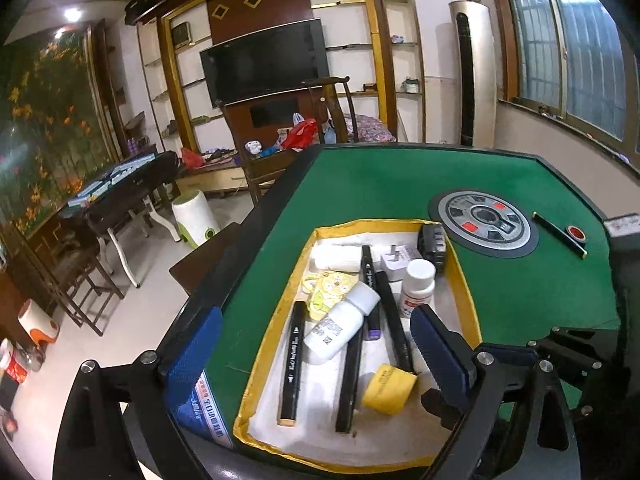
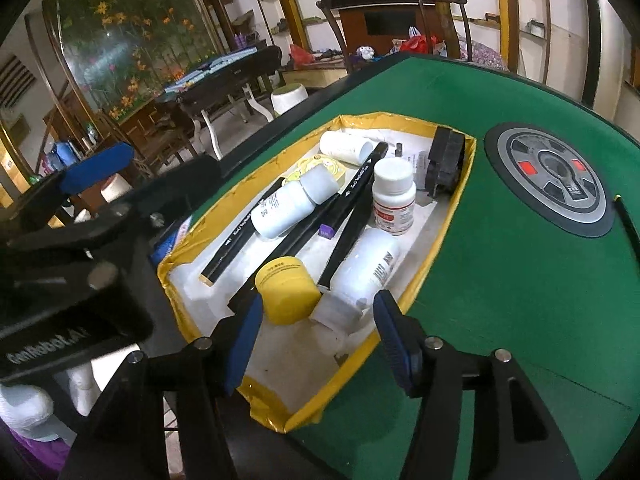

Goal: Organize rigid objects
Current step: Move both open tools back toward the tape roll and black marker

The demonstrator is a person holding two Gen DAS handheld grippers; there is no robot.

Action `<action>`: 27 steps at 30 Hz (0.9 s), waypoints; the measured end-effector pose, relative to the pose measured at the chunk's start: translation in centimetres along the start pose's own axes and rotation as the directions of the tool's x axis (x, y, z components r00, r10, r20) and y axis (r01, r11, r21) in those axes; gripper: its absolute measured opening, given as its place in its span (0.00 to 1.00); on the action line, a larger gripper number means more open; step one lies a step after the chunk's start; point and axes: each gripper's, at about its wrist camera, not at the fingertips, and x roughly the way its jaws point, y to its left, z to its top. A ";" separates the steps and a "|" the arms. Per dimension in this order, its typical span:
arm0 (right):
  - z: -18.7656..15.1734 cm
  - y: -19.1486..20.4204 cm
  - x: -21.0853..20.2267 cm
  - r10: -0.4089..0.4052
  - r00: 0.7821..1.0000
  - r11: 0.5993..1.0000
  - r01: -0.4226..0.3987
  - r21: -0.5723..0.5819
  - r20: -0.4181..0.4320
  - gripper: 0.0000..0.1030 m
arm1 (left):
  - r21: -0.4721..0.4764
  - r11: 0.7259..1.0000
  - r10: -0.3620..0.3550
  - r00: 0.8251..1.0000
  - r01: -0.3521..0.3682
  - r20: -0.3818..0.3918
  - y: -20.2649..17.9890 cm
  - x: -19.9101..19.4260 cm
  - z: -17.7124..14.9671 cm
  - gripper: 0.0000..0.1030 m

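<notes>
Green-felted bench [image 1: 400, 184] carries my full yellow tray [image 2: 460, 208]; both claws, left claw [image 1: 316, 344] and right claw [image 2: 316, 320], gape empty, so sorting seems finished and only withdrawal remains.

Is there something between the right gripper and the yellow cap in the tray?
Nothing visible. The right gripper is open, and the yellow cap lies just ahead of its fingertips in the tray, beside a lying white bottle.

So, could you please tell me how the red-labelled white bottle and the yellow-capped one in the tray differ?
The red-labelled bottle stands upright; the yellow-capped bottle lies on its side. The first has a white cap, the second a yellow one. The first sits towards the tray's far end, the second nearer the cameras. Both are small and inside the tray.
</notes>
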 end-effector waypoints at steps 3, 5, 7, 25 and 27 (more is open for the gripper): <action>-0.3 -0.6 -0.8 -0.016 1.000 1.000 0.015 0.007 0.014 0.61 | 0.019 1.000 -0.003 1.000 0.003 -0.004 -1.0 -0.2 0.2 0.94; -0.7 -1.5 -1.3 -0.020 1.000 1.000 0.019 0.020 0.024 0.62 | 0.028 1.000 -0.008 1.000 0.008 -0.004 -1.7 -0.4 0.2 0.94; -1.2 -3.1 -1.8 -0.027 0.999 0.998 0.025 0.053 0.028 0.62 | 0.044 0.999 -0.020 1.000 0.020 -0.005 -2.5 -0.5 0.3 0.94; -7.2 -19.1 -8.2 -0.149 0.985 0.908 0.103 0.405 0.082 0.62 | 0.181 0.968 -0.163 0.984 0.173 -0.069 -11.1 -0.7 0.2 0.94; -8.1 -21.3 -9.0 -0.172 0.981 0.880 0.114 0.461 0.085 0.62 | 0.192 0.962 -0.181 0.980 0.194 -0.083 -12.1 -0.5 0.0 0.94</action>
